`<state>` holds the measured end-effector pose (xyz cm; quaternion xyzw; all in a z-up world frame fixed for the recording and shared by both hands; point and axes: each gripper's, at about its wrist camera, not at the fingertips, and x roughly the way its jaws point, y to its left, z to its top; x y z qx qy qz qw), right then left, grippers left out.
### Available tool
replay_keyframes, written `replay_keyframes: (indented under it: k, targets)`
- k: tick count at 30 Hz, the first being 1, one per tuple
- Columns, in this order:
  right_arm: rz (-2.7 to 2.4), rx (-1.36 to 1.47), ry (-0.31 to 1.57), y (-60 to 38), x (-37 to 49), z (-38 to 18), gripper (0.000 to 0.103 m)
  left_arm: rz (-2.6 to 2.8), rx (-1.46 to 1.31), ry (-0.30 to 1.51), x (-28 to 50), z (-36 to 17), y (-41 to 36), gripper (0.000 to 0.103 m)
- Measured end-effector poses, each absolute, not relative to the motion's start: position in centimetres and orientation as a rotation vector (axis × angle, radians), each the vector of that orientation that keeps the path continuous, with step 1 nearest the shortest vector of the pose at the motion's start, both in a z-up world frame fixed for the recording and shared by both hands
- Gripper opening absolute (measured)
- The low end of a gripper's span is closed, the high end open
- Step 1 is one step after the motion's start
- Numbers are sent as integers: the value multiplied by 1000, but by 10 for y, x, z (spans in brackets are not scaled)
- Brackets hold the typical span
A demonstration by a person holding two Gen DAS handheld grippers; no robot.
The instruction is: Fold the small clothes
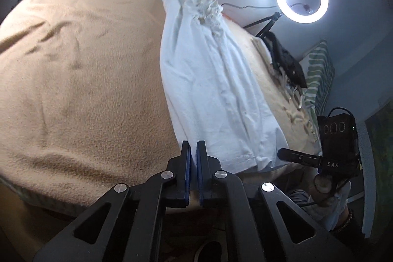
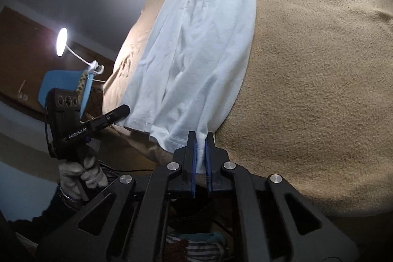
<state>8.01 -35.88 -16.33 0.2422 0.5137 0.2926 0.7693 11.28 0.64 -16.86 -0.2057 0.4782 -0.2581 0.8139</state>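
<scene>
Both grippers pinch white garment hem at blanket edge.

The white garment runs past the top edge of the right wrist view, so its far end is cut off there. Its near hem disappears between the right gripper fingers, hiding that corner. In the left wrist view, the left gripper fingers cover the garment's near edge; whether cloth sits between them cannot be told. The dark heap on the far side of the bed is too murky to identify. The striped thing under the right gripper is mostly hidden.
</scene>
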Motion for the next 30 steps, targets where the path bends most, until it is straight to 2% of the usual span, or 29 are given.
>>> replay_keyframes:
  k: [5, 9, 12, 17, 20, 25, 30]
  targets:
    - [659, 535, 1030, -378, 68, -135, 7, -548, -438, 975, 104, -157, 16, 3]
    - [609, 517, 1118, -376, 73, -162, 7, -528, -419, 1059, 110, -181, 13, 3]
    - [614, 534, 1135, -378, 76, -172, 7, -524, -418, 1054, 110, -181, 14, 3]
    - [645, 608, 1106, -387, 73, -164, 7, -533, -425, 994, 104, -162, 20, 3]
    - [657, 513, 1032, -380, 67, -145, 7, -534, -410, 983, 102, -160, 20, 3]
    - [592, 494, 1151, -371, 77, -182, 7, -503, -479, 1074, 108, -190, 34, 3]
    - [617, 510, 1102, -375, 74, -170, 7, -501, -457, 956, 99, -157, 42, 0]
